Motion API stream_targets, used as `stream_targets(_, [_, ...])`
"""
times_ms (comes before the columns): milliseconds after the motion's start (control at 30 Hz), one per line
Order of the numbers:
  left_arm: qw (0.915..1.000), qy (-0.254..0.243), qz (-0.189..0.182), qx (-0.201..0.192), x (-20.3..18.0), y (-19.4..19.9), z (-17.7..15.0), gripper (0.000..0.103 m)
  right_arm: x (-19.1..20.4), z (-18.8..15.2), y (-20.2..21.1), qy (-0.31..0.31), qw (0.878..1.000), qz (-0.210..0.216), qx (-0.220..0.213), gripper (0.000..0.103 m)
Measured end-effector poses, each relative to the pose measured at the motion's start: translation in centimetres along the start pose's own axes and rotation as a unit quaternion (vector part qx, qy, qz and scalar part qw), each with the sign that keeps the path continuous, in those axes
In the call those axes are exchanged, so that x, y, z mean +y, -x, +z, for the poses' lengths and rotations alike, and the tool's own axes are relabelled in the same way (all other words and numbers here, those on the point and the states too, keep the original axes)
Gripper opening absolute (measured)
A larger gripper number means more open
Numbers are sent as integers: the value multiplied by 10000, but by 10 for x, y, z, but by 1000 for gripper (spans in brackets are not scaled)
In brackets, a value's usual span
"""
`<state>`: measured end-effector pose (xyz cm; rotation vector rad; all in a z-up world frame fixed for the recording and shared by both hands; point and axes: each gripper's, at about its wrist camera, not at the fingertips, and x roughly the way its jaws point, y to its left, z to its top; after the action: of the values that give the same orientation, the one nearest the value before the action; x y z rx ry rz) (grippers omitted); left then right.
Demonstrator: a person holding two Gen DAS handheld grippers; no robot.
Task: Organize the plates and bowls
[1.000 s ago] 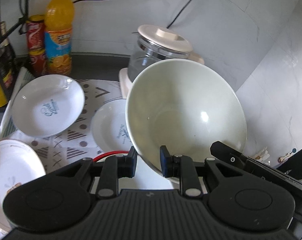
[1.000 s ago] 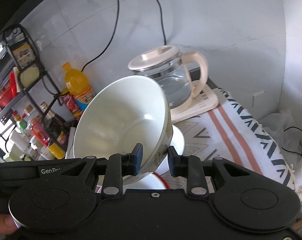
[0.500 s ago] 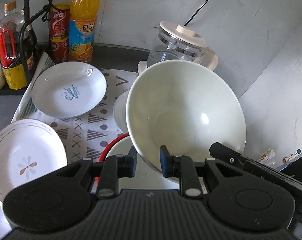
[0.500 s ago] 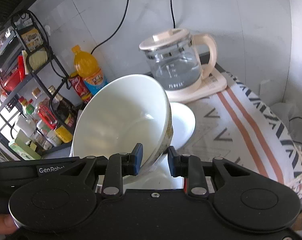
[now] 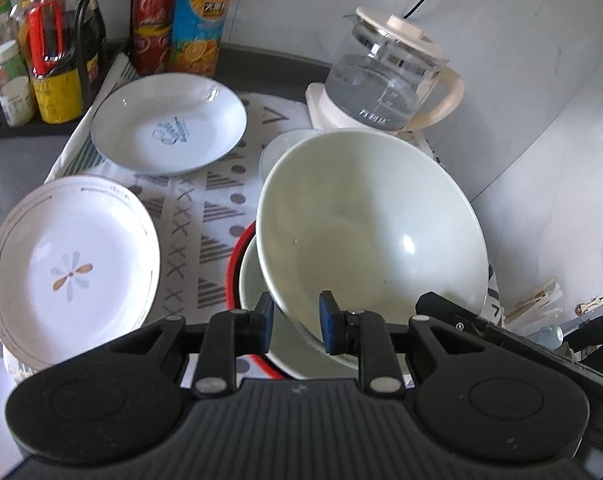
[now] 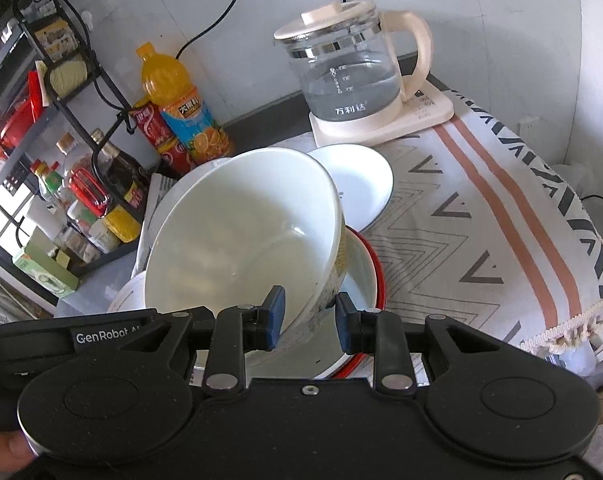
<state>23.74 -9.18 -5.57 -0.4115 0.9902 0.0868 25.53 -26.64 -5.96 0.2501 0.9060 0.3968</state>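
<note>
A large white bowl (image 5: 373, 224) is held tilted by both grippers, just above a red-rimmed bowl (image 5: 249, 280) on the patterned cloth. My left gripper (image 5: 295, 316) is shut on the bowl's near rim. My right gripper (image 6: 307, 318) is shut on the same bowl (image 6: 245, 232) at its rim; the red-rimmed bowl (image 6: 371, 276) sits right under it. A flower plate (image 5: 69, 264) lies at the left, a blue-logo plate (image 5: 169, 124) behind it, and a small white plate (image 6: 361, 180) lies behind the bowls.
A glass kettle (image 6: 353, 76) on its cream base stands at the back by the wall. An orange juice bottle (image 6: 181, 108) and red cans (image 5: 151, 16) stand at the back left beside a black rack (image 6: 53, 92) of bottles. A striped cloth (image 6: 501, 208) covers the right side.
Both grippers have lowered the large bowl toward the red-rimmed bowl, and the views have tipped downward. The grips on the rim have not changed.
</note>
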Motion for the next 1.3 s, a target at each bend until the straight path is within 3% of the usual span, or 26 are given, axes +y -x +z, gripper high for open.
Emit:
stream_targets(767, [9998, 85, 64, 182, 4, -21, -5, 26, -8, -5, -10, 1, 9999, -44, 140, 36])
stream_targets(833, [9996, 124, 126, 201, 5, -20, -4, 27, -6, -5, -4, 75, 9999, 35, 79, 44])
stream_targets(967, [9995, 177, 260, 38, 7, -9, -3, 38, -2, -3, 5, 177, 9998, 77, -10, 49])
stream_targets(1133, [9990, 246, 358, -123, 11, 7, -1, 50, 1, -4, 20, 235, 9995, 54, -207, 74])
stream_targets(1300, [9981, 314, 469, -258, 19, 25, -5, 65, 5, -5, 31, 207, 9987, 184, -417, 90])
